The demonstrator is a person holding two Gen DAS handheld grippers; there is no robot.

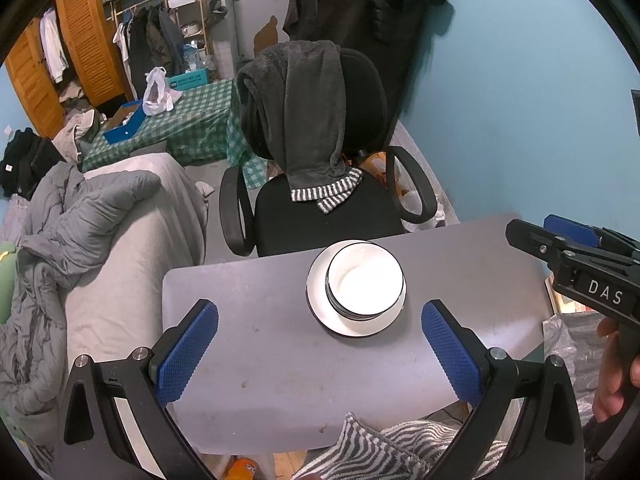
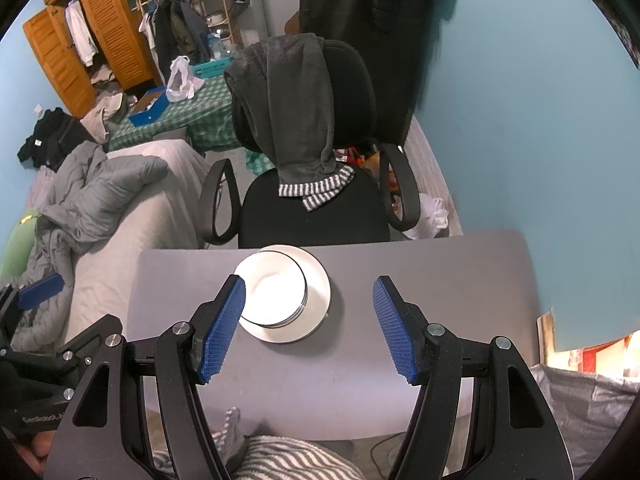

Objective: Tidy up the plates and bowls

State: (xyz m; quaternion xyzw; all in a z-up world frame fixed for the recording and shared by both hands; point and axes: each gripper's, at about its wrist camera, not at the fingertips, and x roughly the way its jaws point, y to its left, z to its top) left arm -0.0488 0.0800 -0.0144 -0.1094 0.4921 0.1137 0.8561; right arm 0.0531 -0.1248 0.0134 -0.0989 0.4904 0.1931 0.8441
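Note:
A stack of white bowls with dark rims [image 1: 366,284] sits on a white plate [image 1: 320,304] near the far edge of a small grey table [image 1: 260,360]. The same bowls [image 2: 276,290] and plate [image 2: 318,304] show in the right wrist view. My left gripper [image 1: 320,352] is open and empty, above the table on the near side of the stack. My right gripper [image 2: 310,328] is open and empty, just on the near side of the plate. The right gripper also shows at the right edge of the left wrist view [image 1: 560,244].
A black office chair [image 1: 320,184] draped with a dark towel stands behind the table. A bed with grey bedding [image 1: 100,240] lies to the left. A striped cloth [image 1: 392,448] lies at the table's near edge. A blue wall [image 1: 520,100] is at the right.

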